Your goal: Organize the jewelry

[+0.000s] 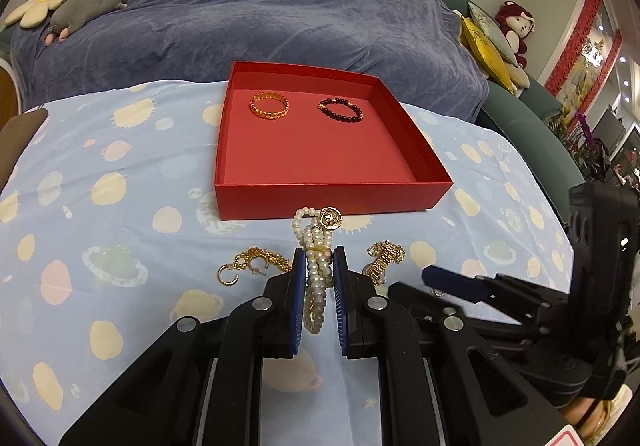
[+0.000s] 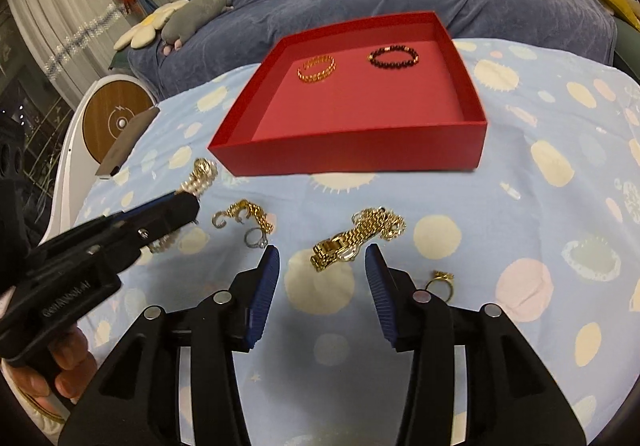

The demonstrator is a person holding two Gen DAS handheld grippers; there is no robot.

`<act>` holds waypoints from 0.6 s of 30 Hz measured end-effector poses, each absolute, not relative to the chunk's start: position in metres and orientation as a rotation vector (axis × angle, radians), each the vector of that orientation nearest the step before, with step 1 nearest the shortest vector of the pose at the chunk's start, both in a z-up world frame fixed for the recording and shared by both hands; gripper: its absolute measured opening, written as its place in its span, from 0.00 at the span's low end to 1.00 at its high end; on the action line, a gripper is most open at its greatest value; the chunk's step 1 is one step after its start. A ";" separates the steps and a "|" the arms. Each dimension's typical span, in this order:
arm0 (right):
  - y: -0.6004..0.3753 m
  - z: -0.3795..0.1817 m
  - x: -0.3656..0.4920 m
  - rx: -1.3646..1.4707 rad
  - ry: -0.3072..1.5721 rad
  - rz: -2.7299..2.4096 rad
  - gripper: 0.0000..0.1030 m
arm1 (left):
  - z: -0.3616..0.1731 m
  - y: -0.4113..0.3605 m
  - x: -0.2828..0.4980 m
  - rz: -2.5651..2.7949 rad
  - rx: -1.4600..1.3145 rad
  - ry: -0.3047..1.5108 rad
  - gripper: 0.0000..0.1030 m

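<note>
The white pearl strand is clamped in the left claw, ready to carry into the red cardboard box; the right claw gapes empty above the gold chain bracelet.

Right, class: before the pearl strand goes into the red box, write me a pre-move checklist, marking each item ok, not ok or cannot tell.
1. Left gripper shut on the pearl strand: ok, pads press it on both sides.
2. Strand fully clear of the cloth: cannot tell, its lower loops hang out of clear sight.
3. Free floor space in the red box: ok; the gold bracelet and dark bead bracelet lie at the far end.
4. Right gripper out of the path: ok, open and empty, over the gold watch band.
5. Strand untangled from the gold earrings: ok, they lie apart.
</note>
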State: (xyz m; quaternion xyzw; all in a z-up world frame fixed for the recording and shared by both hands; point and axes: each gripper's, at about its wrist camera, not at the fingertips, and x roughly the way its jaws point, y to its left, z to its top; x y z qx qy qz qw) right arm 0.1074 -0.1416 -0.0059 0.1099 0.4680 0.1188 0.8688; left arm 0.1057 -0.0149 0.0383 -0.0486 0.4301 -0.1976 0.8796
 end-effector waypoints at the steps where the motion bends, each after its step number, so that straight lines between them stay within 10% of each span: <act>1: -0.138 -0.012 0.109 0.228 0.987 0.239 0.43 | 0.039 -0.013 0.106 -0.411 -0.104 0.895 0.11; 9: -0.123 -0.030 0.120 0.186 0.980 0.172 0.40 | 0.038 -0.008 0.104 -0.419 -0.107 0.899 0.11; 18: -0.138 -0.022 0.112 0.178 0.937 0.147 0.00 | 0.034 0.000 0.104 -0.401 -0.106 0.907 0.11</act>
